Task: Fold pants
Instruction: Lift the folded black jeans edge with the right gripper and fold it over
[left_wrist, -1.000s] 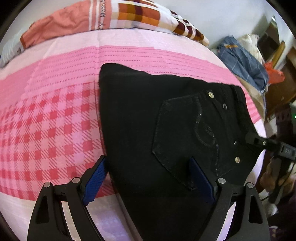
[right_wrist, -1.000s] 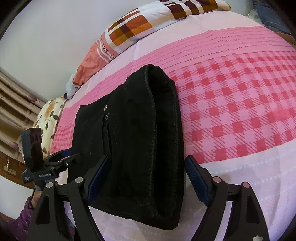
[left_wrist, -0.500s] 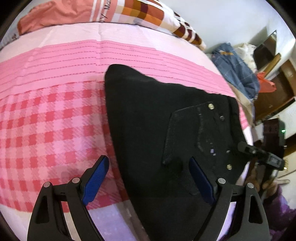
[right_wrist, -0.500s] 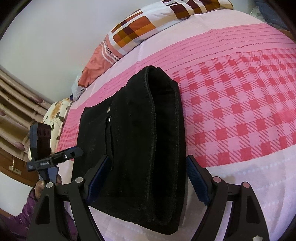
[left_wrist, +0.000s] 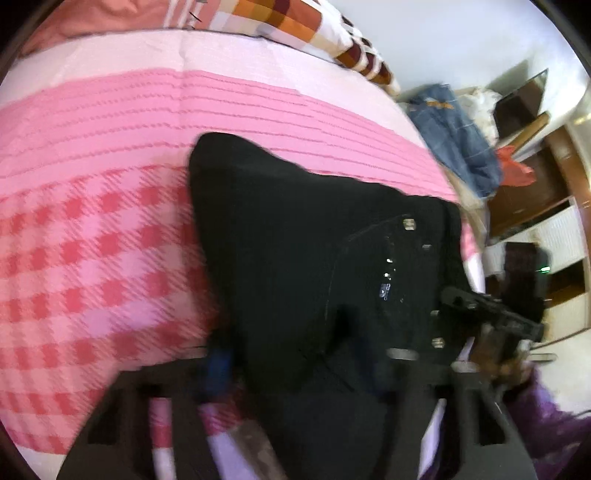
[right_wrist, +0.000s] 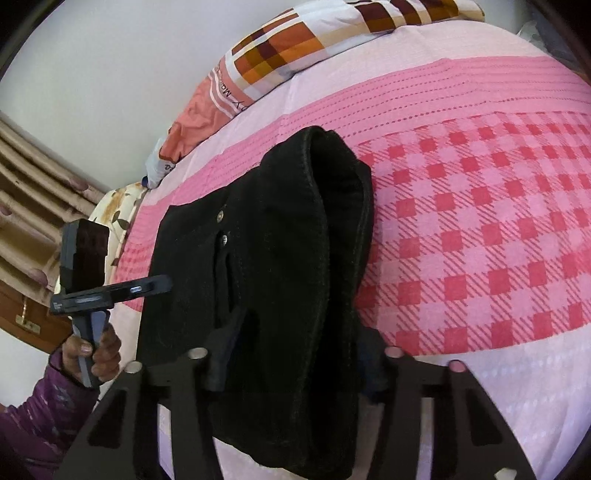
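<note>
On the bed, left wrist view (blurred): black pants (left_wrist: 295, 236) lie on the pink checked bedspread (left_wrist: 92, 258), already folded into a compact bundle, rear pocket with metal rivets facing up. Bundle sits toward the bed's right edge in this view, near edge reaching to the gripper. Left gripper (left_wrist: 291, 365) straddles that near edge; its jaws have just been closing, with black cloth bunched between them. Blue pad on the left finger (left_wrist: 219, 363) sits against the cloth's side edge; the other finger is lost in dark fabric and blur. Reads as clamped on the pants, though contact on the far side cannot be confirmed. Right gripper shows at the bundle's right edge, handle held by a hand.

Right wrist view (sharp): same pants (right_wrist: 266, 277), layered, rolled fold edge toward the pillow (right_wrist: 295, 48) end, stacked thickness plain at the near edge. Right gripper (right_wrist: 295, 358) has also just been closing; both fingers press into the sides of the thick fold, cloth filling the gap. Left gripper's handle in a hand (right_wrist: 92, 350), purple sleeve, beside the bed's left edge.

Judgement: folding is mostly done; one last fold or a lift to set aside appears to remain.
</note>
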